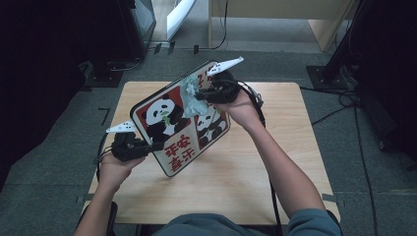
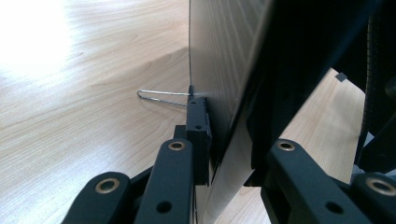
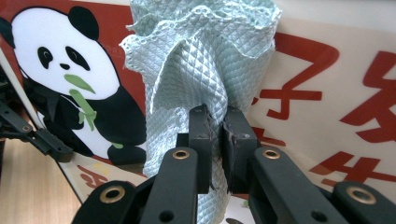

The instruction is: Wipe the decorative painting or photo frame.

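We cannot see the part of the panda board (image 1: 169, 129) under the bunched cloth (image 1: 189, 96) in the high view; the red characters (image 3: 369, 135) on the board run off the right edge in the right gripper view; the cloth's (image 3: 201, 70) lower end drops out of frame between the jaws; in the left gripper view the board (image 2: 224, 56) shows edge-on, its printed face turned away; the far end of the wire loop (image 2: 161, 96) is hidden behind the jaw pad; the person's face and torso are cut off at the bottom edge.
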A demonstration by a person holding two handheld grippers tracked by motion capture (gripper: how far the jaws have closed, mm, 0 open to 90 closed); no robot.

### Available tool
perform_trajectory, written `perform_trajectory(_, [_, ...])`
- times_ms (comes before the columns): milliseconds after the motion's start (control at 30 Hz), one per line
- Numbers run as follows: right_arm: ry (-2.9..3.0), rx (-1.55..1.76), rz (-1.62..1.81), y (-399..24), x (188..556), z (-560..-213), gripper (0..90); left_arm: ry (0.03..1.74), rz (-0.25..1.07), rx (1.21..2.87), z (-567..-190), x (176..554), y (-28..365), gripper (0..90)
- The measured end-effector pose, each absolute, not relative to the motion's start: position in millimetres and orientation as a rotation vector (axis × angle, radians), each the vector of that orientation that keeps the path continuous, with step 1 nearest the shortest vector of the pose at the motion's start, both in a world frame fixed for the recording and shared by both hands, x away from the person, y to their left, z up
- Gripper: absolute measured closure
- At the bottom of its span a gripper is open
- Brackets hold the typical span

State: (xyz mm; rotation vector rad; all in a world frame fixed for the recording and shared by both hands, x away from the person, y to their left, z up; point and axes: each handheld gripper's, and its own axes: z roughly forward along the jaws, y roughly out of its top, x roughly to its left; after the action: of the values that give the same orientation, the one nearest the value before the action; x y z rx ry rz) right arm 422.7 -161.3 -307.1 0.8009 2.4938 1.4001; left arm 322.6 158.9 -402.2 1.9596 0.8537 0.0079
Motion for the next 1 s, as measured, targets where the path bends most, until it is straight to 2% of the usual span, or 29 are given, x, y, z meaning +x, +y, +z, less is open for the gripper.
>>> perform_trajectory(1000, [2.48,0.825,1.416,-162,423,-319,83.6,0.855,-0.007,1.964,-402,324,158,78.3])
